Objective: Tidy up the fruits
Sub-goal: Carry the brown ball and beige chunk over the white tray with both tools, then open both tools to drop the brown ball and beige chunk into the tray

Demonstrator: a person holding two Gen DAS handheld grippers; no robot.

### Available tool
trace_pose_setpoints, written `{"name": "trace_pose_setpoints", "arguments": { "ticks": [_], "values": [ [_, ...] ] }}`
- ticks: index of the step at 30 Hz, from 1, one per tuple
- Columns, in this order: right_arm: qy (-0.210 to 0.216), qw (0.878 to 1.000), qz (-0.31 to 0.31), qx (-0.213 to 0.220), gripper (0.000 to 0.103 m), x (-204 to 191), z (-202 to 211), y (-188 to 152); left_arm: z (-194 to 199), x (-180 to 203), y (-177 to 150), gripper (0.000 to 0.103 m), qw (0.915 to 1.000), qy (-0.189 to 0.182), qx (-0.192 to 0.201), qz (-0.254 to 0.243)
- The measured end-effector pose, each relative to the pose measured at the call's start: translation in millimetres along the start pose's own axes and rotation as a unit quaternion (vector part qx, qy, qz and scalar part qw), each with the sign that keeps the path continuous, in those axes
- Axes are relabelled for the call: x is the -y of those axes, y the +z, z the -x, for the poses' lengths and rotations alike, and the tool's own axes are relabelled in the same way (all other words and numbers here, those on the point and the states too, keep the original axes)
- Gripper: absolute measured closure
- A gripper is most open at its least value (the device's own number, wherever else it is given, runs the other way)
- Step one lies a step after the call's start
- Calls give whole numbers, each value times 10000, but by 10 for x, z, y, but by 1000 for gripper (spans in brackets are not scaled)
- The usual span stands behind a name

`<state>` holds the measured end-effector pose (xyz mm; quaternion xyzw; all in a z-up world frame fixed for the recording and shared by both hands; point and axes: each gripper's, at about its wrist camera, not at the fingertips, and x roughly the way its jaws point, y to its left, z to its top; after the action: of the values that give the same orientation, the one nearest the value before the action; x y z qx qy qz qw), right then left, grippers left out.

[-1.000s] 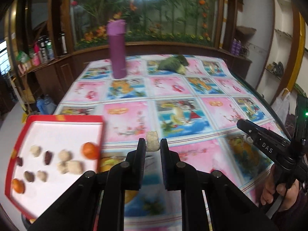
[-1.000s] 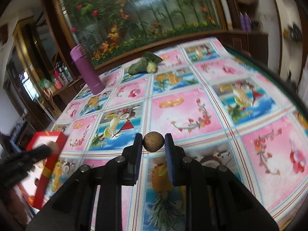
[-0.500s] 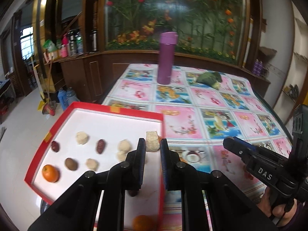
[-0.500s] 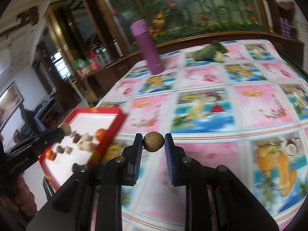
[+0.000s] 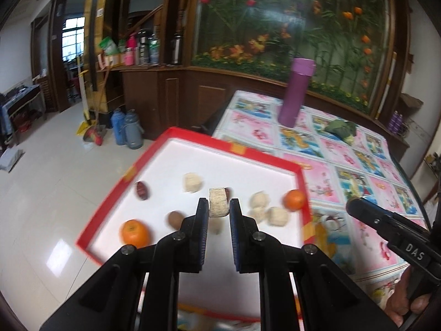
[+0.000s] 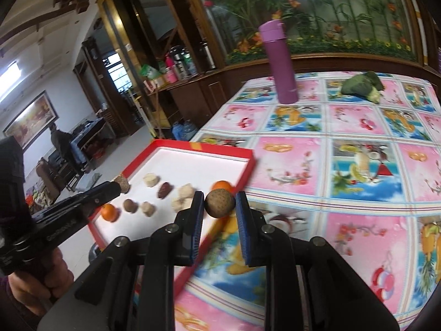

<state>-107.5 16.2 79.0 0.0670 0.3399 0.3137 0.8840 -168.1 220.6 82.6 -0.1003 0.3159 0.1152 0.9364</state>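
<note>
a table (image 6: 358, 143) under a fruit-print cloth holds a red-rimmed white tray (image 5: 242, 149) at its corner, part-filled with oranges (image 5: 134, 233), dates and pale lumps. the left gripper (image 5: 217, 215) hangs above the tray, pinching a pale ridged block (image 5: 217, 207), possibly a dried fruit. the right gripper (image 6: 219, 207), beside the tray's near edge, squeezes a brown round fruit (image 6: 219, 202). lower each into bare white space before letting go.

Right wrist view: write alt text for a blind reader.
The right gripper clamps a round brown fruit beside a red-rimmed white tray holding oranges, dark fruits and pale chunks. The left gripper holds a brownish piece over the tray; a purple bottle stands behind.
</note>
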Motion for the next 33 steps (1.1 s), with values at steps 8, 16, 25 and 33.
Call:
{"name": "trace_pose_setpoints", "arguments": {
  "ticks": [8,16,25,33],
  "values": [
    [323,9986,199,-357,78,-328,-205,-145,-88,-129,-168,90,9996,137,-230,-67],
    [283,9966,290,-716,78,-437,-487,-252,-130,6,-224,89,9990,-14,-333,-296],
    [297,9945,368,-935,77,-545,-745,-260,-283,28,-270,89,9977,105,-561,-373],
    [281,9922,113,-1208,77,-445,-932,-254,-350,25,-298,89,9966,214,-703,-369]
  ]
}}
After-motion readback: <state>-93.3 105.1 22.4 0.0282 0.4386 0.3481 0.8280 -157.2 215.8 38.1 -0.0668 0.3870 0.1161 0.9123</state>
